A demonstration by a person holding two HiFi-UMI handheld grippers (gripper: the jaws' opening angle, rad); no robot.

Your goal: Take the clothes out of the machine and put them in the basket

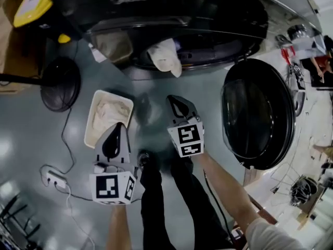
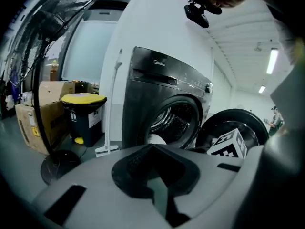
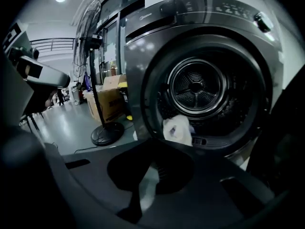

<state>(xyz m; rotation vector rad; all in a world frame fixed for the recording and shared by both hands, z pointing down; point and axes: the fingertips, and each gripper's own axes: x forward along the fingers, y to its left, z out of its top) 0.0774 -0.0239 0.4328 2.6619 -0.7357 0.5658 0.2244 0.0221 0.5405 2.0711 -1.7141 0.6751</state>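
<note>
The dark front-loading machine (image 1: 156,14) stands ahead of me, its round door (image 1: 257,113) swung open to the right. A white cloth (image 1: 166,56) hangs over the lip of the drum; it also shows in the right gripper view as the cloth (image 3: 177,129). A cream basket (image 1: 91,119) lies on the floor to the left, with a pale cloth (image 1: 110,111) in it. My left gripper (image 1: 115,129) hovers over the basket's near end, shut and holding nothing. My right gripper (image 1: 174,99) points at the drum opening, short of the hanging cloth, shut and holding nothing.
A standing fan's round base (image 1: 60,83) sits left of the basket, and its cable runs to a power strip (image 1: 54,179). A yellow-lidded bin (image 1: 34,4) and a cardboard box (image 1: 10,35) stand at the far left. The person's legs (image 1: 156,202) are below the grippers.
</note>
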